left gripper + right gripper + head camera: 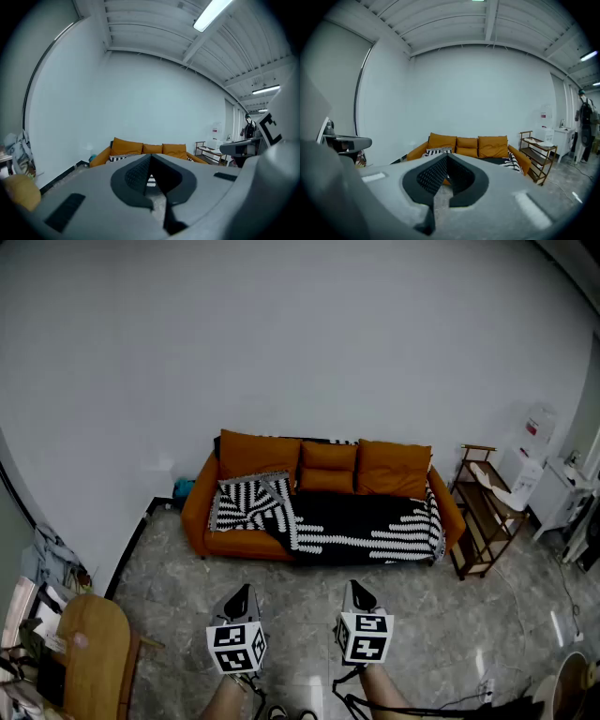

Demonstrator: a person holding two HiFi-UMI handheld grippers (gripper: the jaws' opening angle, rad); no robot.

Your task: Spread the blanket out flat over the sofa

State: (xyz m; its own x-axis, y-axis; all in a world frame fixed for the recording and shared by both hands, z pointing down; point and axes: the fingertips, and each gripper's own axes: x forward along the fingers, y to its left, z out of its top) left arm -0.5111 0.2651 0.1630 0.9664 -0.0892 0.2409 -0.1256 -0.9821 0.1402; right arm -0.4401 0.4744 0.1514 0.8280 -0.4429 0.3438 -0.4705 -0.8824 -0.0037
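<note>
An orange sofa (pixel 255 454) with three back cushions stands against the white wall. A black-and-white patterned blanket (pixel 361 524) covers most of its seat and hangs over the front, bunched in folds at the left end (pixel 251 502). Both grippers are held well short of the sofa over the marble floor. My left gripper (pixel 242 592) and right gripper (pixel 357 587) point toward it, both shut with nothing between the jaws. The left gripper view has its shut tips (pixel 151 157) in front of the sofa (pixel 126 146). In the right gripper view the tips (pixel 446 157) sit below the sofa (pixel 492 146).
A wooden shelf rack (pixel 483 512) stands right of the sofa, with a water dispenser (pixel 532 441) behind it. A round wooden chair back (pixel 94 652) and clutter sit at the lower left. A blue object (pixel 183 487) lies by the sofa's left arm. A person (pixel 585 125) stands far right.
</note>
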